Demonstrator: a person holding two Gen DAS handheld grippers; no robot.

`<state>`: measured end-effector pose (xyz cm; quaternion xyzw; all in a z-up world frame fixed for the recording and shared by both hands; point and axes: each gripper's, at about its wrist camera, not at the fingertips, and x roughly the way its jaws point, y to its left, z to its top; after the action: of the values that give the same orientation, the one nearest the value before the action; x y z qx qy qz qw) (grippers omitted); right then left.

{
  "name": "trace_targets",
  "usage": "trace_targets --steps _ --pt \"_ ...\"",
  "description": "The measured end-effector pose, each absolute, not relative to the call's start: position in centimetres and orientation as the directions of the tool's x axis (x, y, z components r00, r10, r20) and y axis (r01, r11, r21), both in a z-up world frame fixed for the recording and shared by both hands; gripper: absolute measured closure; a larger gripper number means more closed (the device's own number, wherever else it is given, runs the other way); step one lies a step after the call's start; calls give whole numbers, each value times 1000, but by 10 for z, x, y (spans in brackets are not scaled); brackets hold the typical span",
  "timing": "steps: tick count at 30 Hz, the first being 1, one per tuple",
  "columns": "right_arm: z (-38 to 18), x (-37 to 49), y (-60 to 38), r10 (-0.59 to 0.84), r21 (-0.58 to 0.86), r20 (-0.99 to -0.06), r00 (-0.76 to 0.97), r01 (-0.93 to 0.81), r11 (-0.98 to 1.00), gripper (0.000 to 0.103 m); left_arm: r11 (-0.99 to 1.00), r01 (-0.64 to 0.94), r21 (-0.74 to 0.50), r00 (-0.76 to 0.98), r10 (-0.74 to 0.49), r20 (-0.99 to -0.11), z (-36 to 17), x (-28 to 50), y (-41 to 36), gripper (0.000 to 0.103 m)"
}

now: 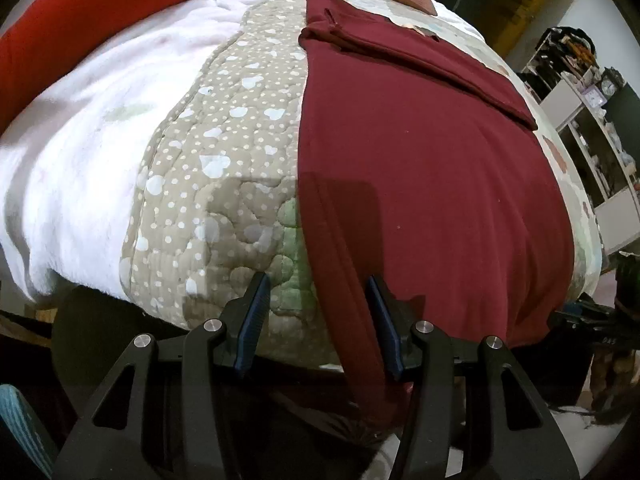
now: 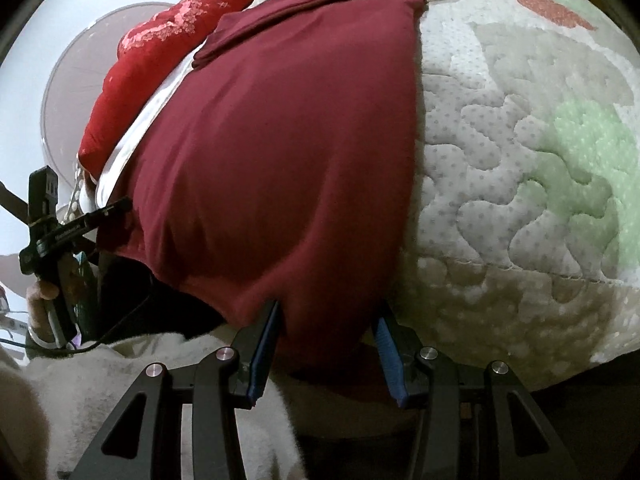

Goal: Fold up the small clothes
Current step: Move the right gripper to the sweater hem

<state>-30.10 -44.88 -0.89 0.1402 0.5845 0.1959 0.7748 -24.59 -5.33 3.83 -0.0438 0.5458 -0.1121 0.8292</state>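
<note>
Maroon garment (image 1: 420, 168) flat on bed, hem overhanging
Left claw (image 1: 318, 320) and right claw (image 2: 328, 340) half-open, gripping nothing; should pinch both hem corners evenly

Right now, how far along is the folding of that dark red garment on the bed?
Done: the maroon garment lies spread flat on the quilt, with a sleeve already folded across its far end. In hand: the left gripper and right gripper each straddle a near corner of the hem hanging over the bed edge, jaws open, not yet pinching. Left: grip the hem and fold the body.
</note>
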Motion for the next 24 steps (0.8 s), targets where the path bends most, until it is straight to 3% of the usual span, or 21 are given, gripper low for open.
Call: trace_targets --steps 24 --pt "-11 -296 -448 470 449 -848 245 -138 883 56 965 141 -219 349 -256 -902 32 -262 -49 53"
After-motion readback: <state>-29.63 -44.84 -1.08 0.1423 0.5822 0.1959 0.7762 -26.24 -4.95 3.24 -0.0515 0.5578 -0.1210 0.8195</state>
